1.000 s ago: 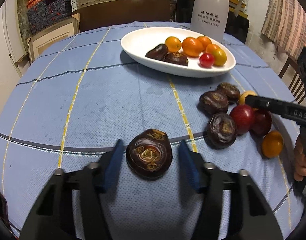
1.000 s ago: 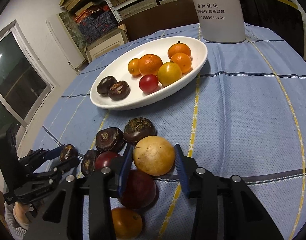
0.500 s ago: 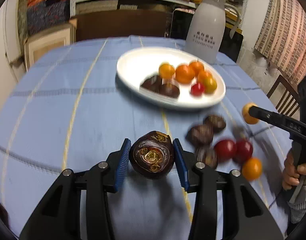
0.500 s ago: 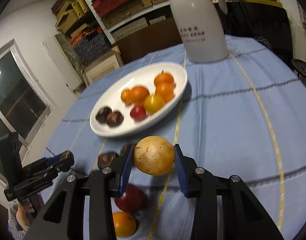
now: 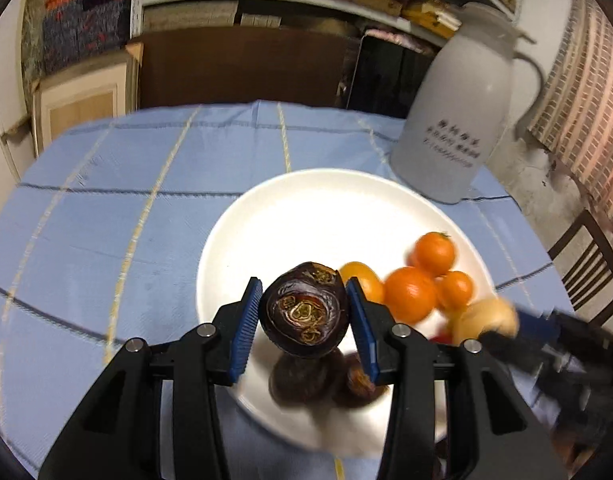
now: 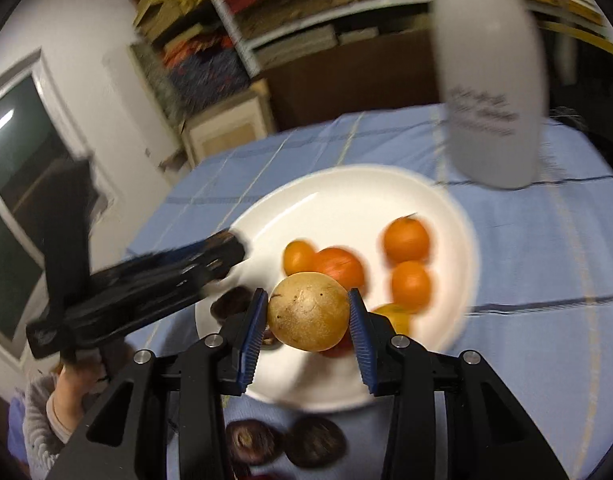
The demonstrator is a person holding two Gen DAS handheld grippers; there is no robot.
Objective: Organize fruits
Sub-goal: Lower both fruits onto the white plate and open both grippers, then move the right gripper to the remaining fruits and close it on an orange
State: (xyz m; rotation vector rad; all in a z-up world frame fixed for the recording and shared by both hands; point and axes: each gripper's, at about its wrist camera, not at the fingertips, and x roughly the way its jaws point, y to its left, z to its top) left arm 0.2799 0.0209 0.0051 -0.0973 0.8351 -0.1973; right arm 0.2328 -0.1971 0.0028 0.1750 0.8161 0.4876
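Observation:
My left gripper [image 5: 304,316] is shut on a dark brown water chestnut [image 5: 305,314] and holds it above the near part of the white plate [image 5: 306,216]. Two more dark chestnuts [image 5: 302,380] lie on the plate beneath it. My right gripper [image 6: 306,316] is shut on a tan round fruit [image 6: 308,311] and holds it over the same plate [image 6: 346,188], above the orange fruits [image 6: 406,239]. The right gripper with its fruit shows blurred in the left wrist view [image 5: 486,318]. The left gripper shows blurred in the right wrist view [image 6: 226,246].
A tall white thermos [image 5: 458,120] stands just behind the plate at the right. Two dark chestnuts [image 6: 286,444] lie on the blue cloth [image 5: 106,200] in front of the plate. A wooden chair [image 5: 586,264] stands at the right. Shelves and boxes line the back wall.
Both grippers have lifted their fruits off the cloth and carried them forward over the plate. The left closed on the chestnut a second ago.

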